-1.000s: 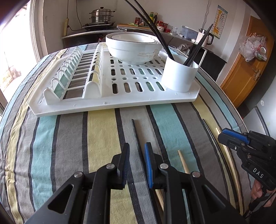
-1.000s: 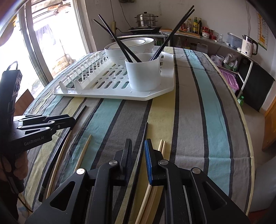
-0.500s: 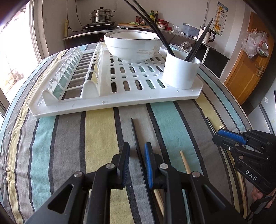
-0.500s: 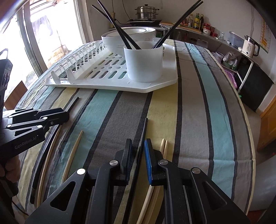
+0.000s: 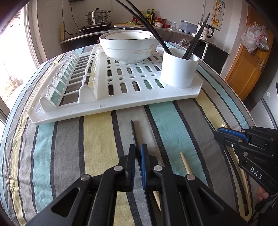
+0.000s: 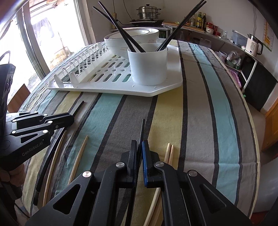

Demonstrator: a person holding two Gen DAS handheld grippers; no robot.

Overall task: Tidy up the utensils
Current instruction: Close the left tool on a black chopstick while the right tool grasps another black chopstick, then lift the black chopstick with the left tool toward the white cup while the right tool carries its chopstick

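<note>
The left tool (image 5: 138, 156) had its fingers pinched on a black chopstick (image 5: 134, 133) that lay on the striped cloth-covered counter (image 5: 97, 139), near the counter's front edge. The chopstick's far tip pointed toward the white plastic dish rack (image 5: 121, 97) further back on the counter.

The right tool (image 6: 139, 153) was likewise pressed onto a second black chopstick (image 6: 142, 130), whose free end reached toward the rack's front rim. From the left wrist view, the right tool's side showed the letters "DAS" in white. From the right wrist view, the left tool's body carried the writing "GenRobot.AI".

A pair of pale wooden chopsticks (image 6: 169, 153) lay just beside the right tool's fingers, and a single wooden chopstick (image 6: 80, 156) rested between the two tools. Another black chopstick with a wooden one beside it (image 6: 50, 158) ran under the left tool toward the counter's front edge.

On the rack's right front corner stood a white cylindrical holder cup (image 6: 147, 64) with several black chopsticks (image 6: 121, 33) leaning out of it. Behind it sat stacked white ceramic bowls with dark rims (image 5: 129, 47). On the far wall hung a yellow poster (image 5: 216, 14) whose print was too small to read.
</note>
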